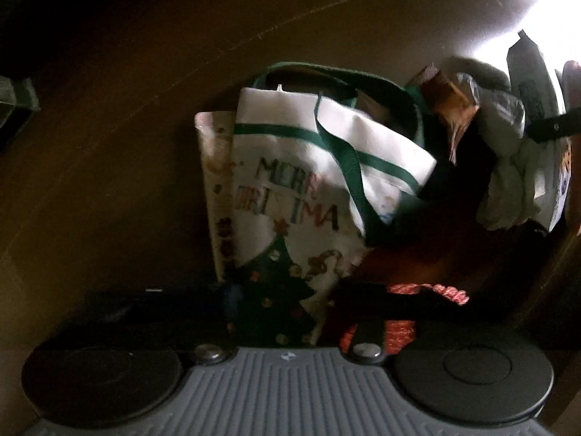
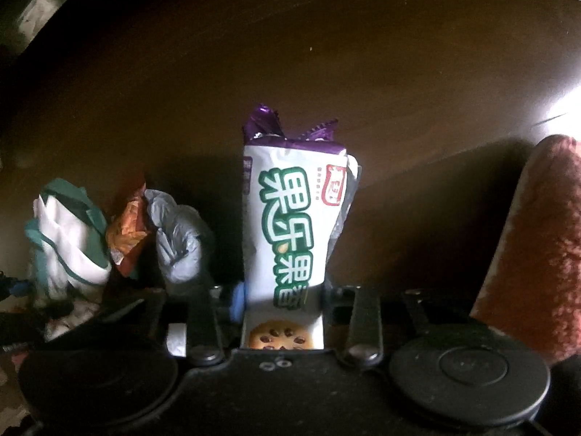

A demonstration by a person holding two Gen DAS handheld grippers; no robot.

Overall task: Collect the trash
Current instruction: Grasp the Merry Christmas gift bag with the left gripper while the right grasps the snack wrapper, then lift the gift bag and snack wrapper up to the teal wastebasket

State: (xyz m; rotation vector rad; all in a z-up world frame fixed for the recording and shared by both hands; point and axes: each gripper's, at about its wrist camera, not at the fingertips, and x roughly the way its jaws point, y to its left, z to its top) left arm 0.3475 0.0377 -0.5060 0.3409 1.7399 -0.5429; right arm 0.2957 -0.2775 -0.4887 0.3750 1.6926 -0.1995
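My left gripper (image 1: 281, 301) is shut on a white Christmas tote bag (image 1: 290, 189) with green straps, held by its lower part. The bag also shows in the right wrist view (image 2: 69, 239) at the left. My right gripper (image 2: 281, 298) is shut on a white and purple biscuit wrapper (image 2: 290, 218) with green lettering, held upright between the fingers. An orange snack wrapper (image 1: 450, 109) and a crumpled pale plastic bag (image 1: 508, 152) lie to the right of the tote. They also show in the right wrist view, orange wrapper (image 2: 127, 229) and plastic bag (image 2: 178, 243).
A dark brown wooden surface (image 1: 127, 109) fills the background of both views. A red patterned wrapper (image 1: 428, 290) lies by the left gripper's right finger. A reddish-brown fuzzy object (image 2: 537, 247) stands at the right. Bright glare (image 1: 537, 11) falls at the upper right.
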